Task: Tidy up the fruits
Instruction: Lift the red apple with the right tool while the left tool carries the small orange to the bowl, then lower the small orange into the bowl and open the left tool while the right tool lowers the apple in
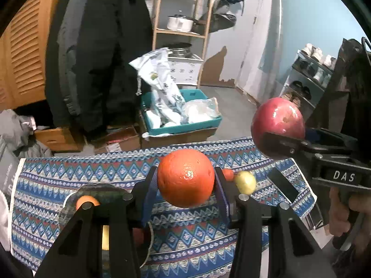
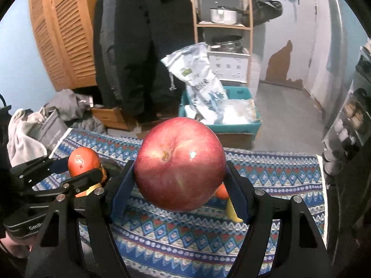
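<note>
Red apple, blue zigzag-patterned cloth

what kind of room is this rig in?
Most likely a lived-in home, an entry or storage corner rather than a lab. A dark coat hangs by a louvred wooden door, a wooden shelf holds a pot, and a shoe rack stands along the wall.

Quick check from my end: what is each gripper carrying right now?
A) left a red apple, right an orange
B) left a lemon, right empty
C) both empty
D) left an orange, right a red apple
D: the left gripper is clamped on the orange, and the right gripper is clamped on the red apple, both held above the patterned cloth.
</note>
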Available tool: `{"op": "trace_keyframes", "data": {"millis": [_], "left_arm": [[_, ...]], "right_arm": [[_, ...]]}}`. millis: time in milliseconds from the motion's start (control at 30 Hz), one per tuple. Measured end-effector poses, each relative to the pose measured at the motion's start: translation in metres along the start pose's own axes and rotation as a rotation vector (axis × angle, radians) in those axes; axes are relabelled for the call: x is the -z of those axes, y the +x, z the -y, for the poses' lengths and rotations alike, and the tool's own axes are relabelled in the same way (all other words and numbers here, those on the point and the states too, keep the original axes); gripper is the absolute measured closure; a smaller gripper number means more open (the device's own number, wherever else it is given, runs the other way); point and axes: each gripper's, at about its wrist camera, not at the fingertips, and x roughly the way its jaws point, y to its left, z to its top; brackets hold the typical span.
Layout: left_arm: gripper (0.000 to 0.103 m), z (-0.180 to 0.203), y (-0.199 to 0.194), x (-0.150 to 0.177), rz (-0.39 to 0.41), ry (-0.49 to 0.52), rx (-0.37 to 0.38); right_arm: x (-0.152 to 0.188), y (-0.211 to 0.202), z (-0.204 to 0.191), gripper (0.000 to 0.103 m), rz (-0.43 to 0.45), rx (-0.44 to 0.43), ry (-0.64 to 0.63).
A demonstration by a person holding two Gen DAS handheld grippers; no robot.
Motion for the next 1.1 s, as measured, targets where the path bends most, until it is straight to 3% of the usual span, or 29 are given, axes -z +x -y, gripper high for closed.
{"op": "trace_keyframes", "data": {"millis": [600, 1100], "left_arm": [[0.056, -0.095, -0.019, 0.044, -0.036, -0.106, -0.141], [0.056, -0.169, 0.016, 0.091, -0.156, -0.251, -0.234]], "right_arm": [[-0.007, 0.064, -0.078, 0.029, -0.102, -0.146, -0.033], [0.013, 0.149, -0.129, 0.029, -0.248, -0.215, -0.036]]}}
